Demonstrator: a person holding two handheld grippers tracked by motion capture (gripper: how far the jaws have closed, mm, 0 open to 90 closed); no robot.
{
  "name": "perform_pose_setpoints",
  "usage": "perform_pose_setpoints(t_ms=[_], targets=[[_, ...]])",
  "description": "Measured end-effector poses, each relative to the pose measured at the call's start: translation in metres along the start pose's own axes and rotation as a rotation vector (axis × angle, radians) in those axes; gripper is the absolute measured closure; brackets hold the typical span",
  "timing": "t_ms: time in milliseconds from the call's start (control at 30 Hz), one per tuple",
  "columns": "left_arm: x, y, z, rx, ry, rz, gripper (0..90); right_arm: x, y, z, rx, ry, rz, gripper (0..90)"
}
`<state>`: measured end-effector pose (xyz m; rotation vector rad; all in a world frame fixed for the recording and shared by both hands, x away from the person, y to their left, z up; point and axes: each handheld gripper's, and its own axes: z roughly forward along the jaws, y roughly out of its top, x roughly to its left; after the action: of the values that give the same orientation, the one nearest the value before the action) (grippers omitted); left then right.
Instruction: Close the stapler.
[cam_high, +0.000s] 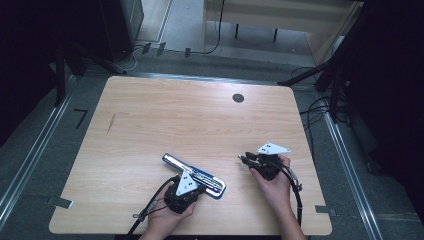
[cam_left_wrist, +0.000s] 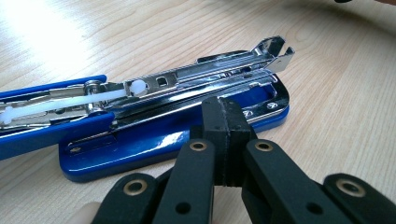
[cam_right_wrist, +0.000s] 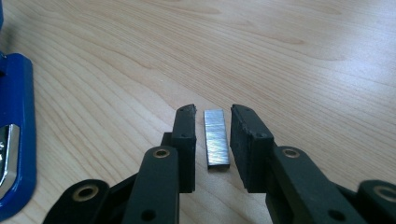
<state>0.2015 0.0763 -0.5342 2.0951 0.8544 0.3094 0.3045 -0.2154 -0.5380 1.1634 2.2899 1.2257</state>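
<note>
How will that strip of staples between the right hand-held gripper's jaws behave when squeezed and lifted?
The strip of staples looks thin and shiny, so it may slip between the pads. It lies flat on the table, so it probably won't roll. Glued staples could snap apart under a hard squeeze.

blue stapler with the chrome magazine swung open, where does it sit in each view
High view: blue stapler with the open chrome magazine lies low and centre on the wooden table, by the left gripper.
Left gripper view: it spans the middle, just beyond the shut jaws.
Right gripper view: its blue base sits at the left edge.
Shared landmark: the blue base.
</note>
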Motion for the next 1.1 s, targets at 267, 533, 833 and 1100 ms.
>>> perform_pose_setpoints(t_ms=[267, 533, 833, 1100], targets=[[0.0002, 0.0, 0.0, 0.0, -0.001, 0.0, 90.0, -0.001, -0.0021, 0.0029, 0.028, -0.013, 0.01, 70.7], [0.0001, 0.0, 0.0, 0.0, -0.001, 0.0, 90.0, -0.0012, -0.0036, 0.0048, 0.038, -0.02, -0.003, 72.1], [0.0, 0.0, 0.0, 0.0, -0.001, 0.0, 90.0, -0.0022, -0.0077, 0.0051, 0.03, -0.028, 0.0, 79.2], [0.0002, 0.0, 0.0, 0.0, -0.001, 0.0, 90.0, -0.0025, -0.0075, 0.0042, 0.032, -0.02, 0.01, 79.9]])
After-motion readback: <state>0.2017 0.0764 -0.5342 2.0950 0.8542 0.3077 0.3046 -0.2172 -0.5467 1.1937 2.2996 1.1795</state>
